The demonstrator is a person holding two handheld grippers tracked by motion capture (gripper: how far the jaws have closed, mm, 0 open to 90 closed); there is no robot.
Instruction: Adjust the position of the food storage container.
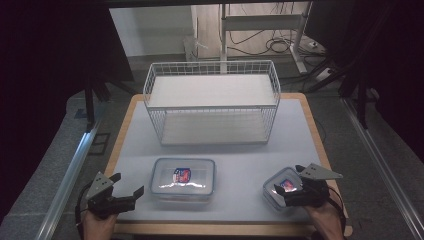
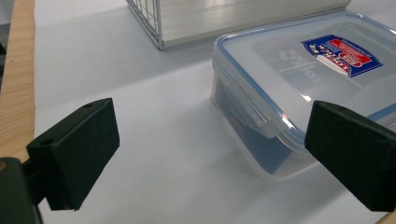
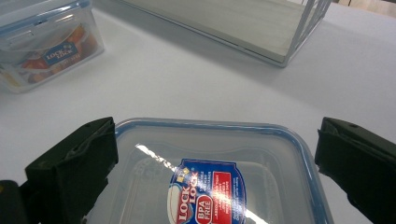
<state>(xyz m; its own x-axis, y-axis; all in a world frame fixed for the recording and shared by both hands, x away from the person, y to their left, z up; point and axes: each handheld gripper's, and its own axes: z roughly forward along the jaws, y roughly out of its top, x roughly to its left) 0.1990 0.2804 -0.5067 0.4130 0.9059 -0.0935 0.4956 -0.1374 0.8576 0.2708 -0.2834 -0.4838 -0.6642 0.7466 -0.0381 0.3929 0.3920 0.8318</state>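
Observation:
A large clear box with a blue-rimmed lid (image 1: 183, 179) lies at the table's front middle; in the left gripper view the same large box (image 2: 299, 70) shows its side latch. My left gripper (image 1: 129, 183) hovers just left of it, open, with nothing between the jaws (image 2: 217, 126). A smaller clear box with a red and blue label (image 1: 284, 187) sits at the front right. My right gripper (image 1: 289, 186) stands open astride this small box (image 3: 210, 186), a jaw at each side and a gap at the right jaw (image 3: 219, 140).
A white wire rack with two shelves (image 1: 212, 102) stands at the back middle of the pale table (image 1: 240, 150). The wooden table edge (image 1: 120, 135) runs along the left. Floor rails, cables and a metal stand lie beyond the table.

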